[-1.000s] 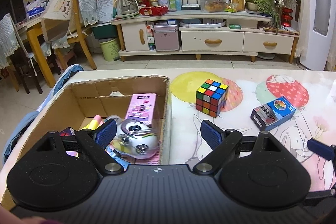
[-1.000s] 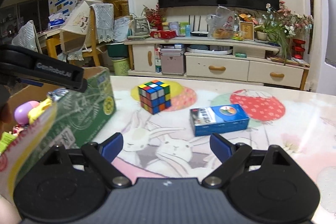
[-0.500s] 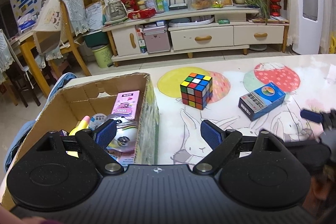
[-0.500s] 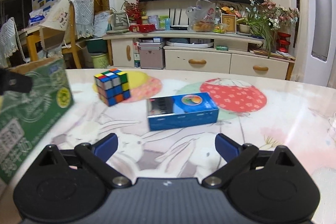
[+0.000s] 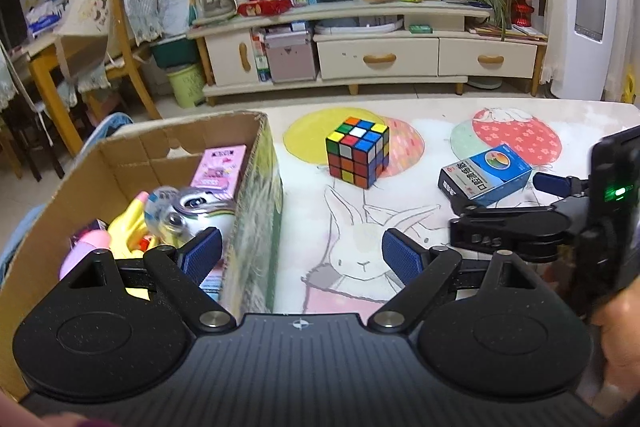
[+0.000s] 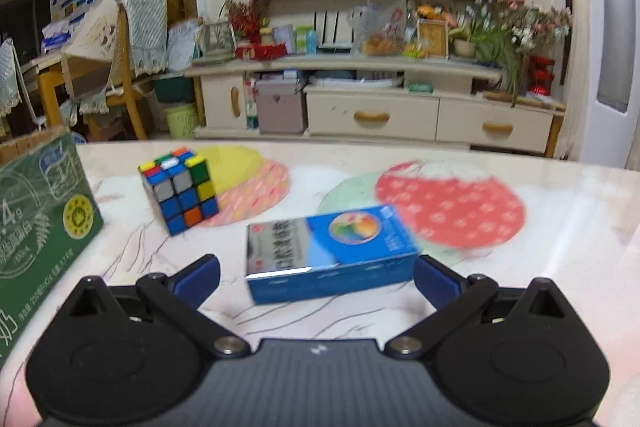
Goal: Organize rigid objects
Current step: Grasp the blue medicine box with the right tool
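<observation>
Left wrist cam first: the left gripper (image 5: 302, 254) is released, nothing between its blue pads, which straddle the right wall of the cardboard box (image 5: 256, 187). The box is packed with toys, including a pink carton (image 5: 218, 167) and a yellow toy (image 5: 128, 223); the rest is too blurry to name. On the bunny-print table (image 5: 360, 259) a Rubik's cube (image 5: 357, 157) sits right of the box, and a blue medicine box (image 5: 486, 177) lies further right. The right gripper (image 5: 516, 211) comes in from the right edge, one fingertip (image 5: 550, 183) just beside that box's right end.

Right wrist cam: the right gripper (image 6: 316, 273) is opening, jaws wide, with the blue medicine box (image 6: 328, 255) lying lengthwise between the pads, apparently not squeezed. The Rubik's cube (image 6: 180, 187) sits back left, and the cardboard box's green printed side (image 6: 44, 227) is at far left.
</observation>
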{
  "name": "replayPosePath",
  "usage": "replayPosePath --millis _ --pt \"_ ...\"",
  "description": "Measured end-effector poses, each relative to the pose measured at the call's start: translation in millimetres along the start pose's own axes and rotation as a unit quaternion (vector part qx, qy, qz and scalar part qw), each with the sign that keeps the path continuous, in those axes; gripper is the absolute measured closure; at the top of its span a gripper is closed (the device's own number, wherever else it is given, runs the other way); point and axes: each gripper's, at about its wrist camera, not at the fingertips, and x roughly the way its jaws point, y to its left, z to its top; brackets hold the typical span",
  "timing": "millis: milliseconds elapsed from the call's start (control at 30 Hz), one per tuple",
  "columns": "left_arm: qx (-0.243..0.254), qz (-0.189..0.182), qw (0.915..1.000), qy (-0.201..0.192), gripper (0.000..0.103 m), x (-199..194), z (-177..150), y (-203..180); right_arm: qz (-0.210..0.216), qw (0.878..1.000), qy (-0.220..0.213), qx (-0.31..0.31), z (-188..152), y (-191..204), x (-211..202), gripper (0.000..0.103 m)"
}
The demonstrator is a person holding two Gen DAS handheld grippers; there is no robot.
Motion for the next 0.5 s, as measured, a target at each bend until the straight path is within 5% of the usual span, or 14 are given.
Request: replayPosePath --millis 267,500 --pt "0.010 0.010 0.9999 0.001 0.000 1 -1 -7 -0.065 0.997 0.023 -0.019 3 -17 11 0.001" --pt "0.005 0.008 0.9999 -0.007 0.000 -2 -2 -6 -0.122 0.990 0.052 0.052 0 -80 15 0.001"
